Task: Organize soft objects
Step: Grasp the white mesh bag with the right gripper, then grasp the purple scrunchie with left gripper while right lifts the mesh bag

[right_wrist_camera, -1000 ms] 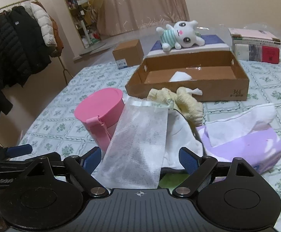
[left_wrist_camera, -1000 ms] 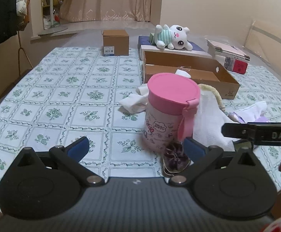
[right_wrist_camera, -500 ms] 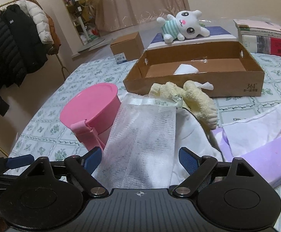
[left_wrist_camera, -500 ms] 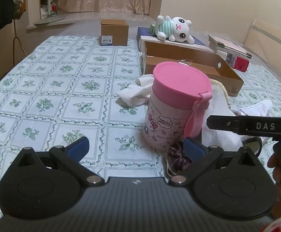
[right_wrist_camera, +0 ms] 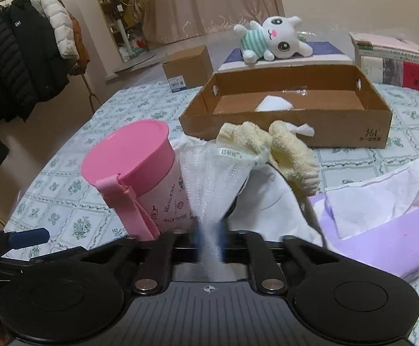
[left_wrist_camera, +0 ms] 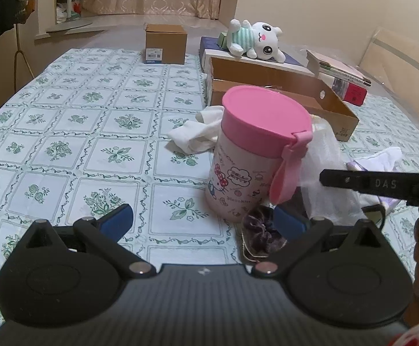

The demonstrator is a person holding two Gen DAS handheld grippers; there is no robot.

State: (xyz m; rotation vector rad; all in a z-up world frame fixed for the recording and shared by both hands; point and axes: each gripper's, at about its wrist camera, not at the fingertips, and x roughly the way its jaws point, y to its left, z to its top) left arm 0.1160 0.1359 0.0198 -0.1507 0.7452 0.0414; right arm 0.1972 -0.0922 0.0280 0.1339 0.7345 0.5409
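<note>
My right gripper (right_wrist_camera: 209, 238) is shut on a white mesh cloth (right_wrist_camera: 215, 170), which bunches up between the blue pads. The cloth lies over a pile with a cream fluffy item (right_wrist_camera: 290, 150) and a white garment (right_wrist_camera: 270, 201). My left gripper (left_wrist_camera: 202, 222) is open and empty, low over the table in front of a pink-lidded cup (left_wrist_camera: 255, 150). A dark purple scrunchie (left_wrist_camera: 260, 230) lies by its right finger. A brown cardboard tray (right_wrist_camera: 290, 121) behind the pile holds a white item (right_wrist_camera: 273, 105). A plush bunny (right_wrist_camera: 270, 40) lies on a box behind it.
A purple tissue pack (right_wrist_camera: 382, 230) sits at the right. A white sock (left_wrist_camera: 195, 135) lies left of the cup. A small cardboard box (left_wrist_camera: 166, 43) and stacked books (right_wrist_camera: 394, 60) stand at the back. A coat rack (right_wrist_camera: 22, 57) stands left of the table.
My right gripper has closed on the white mesh cloth, which was flat between open fingers before. Both grippers have moved slightly forward toward the cup and pile.
</note>
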